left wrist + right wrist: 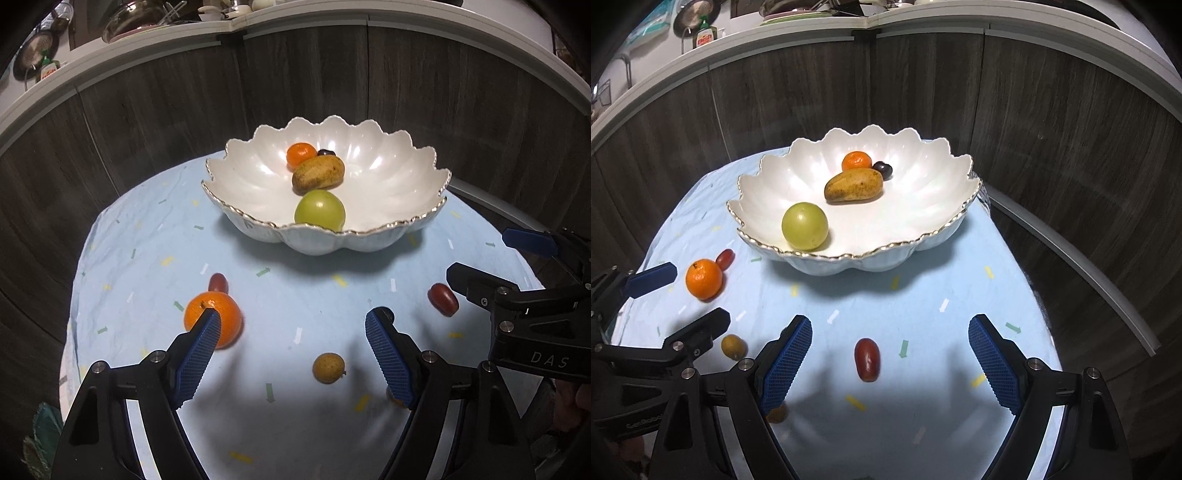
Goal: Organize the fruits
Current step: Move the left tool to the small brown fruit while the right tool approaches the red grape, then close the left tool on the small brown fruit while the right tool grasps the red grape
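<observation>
A light-blue cloth (280,295) covers the round table, dark wood panels behind. Fruits lie in the white bowl (406,229) and loose on the cloth. Left gripper (293,332) and right gripper (890,343) jaws stand spread, empty.

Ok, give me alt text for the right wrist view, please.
The open right gripper hangs over a red oblong fruit lying on a light blue tablecloth. Behind it, a white scalloped bowl holds four fruits; the left gripper is at left near an orange.

Dish-soap bottle (705,35) on counter (923,22)
</observation>
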Action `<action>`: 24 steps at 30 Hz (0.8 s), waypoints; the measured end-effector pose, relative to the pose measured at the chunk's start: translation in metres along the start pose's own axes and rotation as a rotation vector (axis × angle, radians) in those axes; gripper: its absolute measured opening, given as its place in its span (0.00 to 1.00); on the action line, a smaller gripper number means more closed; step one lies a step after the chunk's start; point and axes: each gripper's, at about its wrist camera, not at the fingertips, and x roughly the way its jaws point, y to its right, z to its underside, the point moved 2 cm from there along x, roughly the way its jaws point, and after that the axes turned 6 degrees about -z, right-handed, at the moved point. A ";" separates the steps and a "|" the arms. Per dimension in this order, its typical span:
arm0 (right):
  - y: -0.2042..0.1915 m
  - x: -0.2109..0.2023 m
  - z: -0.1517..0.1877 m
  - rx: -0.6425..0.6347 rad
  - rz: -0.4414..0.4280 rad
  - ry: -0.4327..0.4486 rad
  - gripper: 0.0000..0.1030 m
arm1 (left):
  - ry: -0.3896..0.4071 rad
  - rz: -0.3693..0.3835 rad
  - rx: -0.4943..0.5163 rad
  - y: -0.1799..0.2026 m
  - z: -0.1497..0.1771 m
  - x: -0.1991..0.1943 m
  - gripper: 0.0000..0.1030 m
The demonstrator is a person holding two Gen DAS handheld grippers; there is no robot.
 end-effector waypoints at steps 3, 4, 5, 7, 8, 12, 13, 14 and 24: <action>0.001 0.004 0.005 0.000 -0.002 -0.012 0.85 | -0.009 0.006 0.002 0.002 0.005 0.004 0.77; 0.001 0.006 0.007 -0.001 -0.003 -0.014 0.85 | -0.012 0.010 0.001 0.002 0.007 0.005 0.76; 0.001 0.008 0.008 -0.002 -0.004 -0.017 0.84 | -0.015 0.013 0.002 0.003 0.009 0.007 0.75; 0.001 0.010 0.010 -0.005 -0.007 -0.019 0.84 | -0.018 0.017 0.003 0.005 0.013 0.009 0.74; 0.001 0.011 0.012 -0.007 -0.008 -0.021 0.83 | -0.021 0.020 0.006 0.006 0.015 0.010 0.74; 0.001 0.016 0.016 -0.008 -0.015 -0.031 0.78 | -0.035 0.035 0.017 0.010 0.022 0.016 0.66; 0.001 0.017 0.017 -0.007 -0.017 -0.034 0.76 | -0.038 0.040 0.021 0.011 0.022 0.017 0.62; 0.001 0.019 0.017 -0.005 -0.022 -0.037 0.73 | -0.041 0.045 0.024 0.013 0.023 0.018 0.60; 0.000 0.026 0.022 -0.002 -0.039 -0.057 0.60 | -0.053 0.062 0.034 0.017 0.028 0.023 0.45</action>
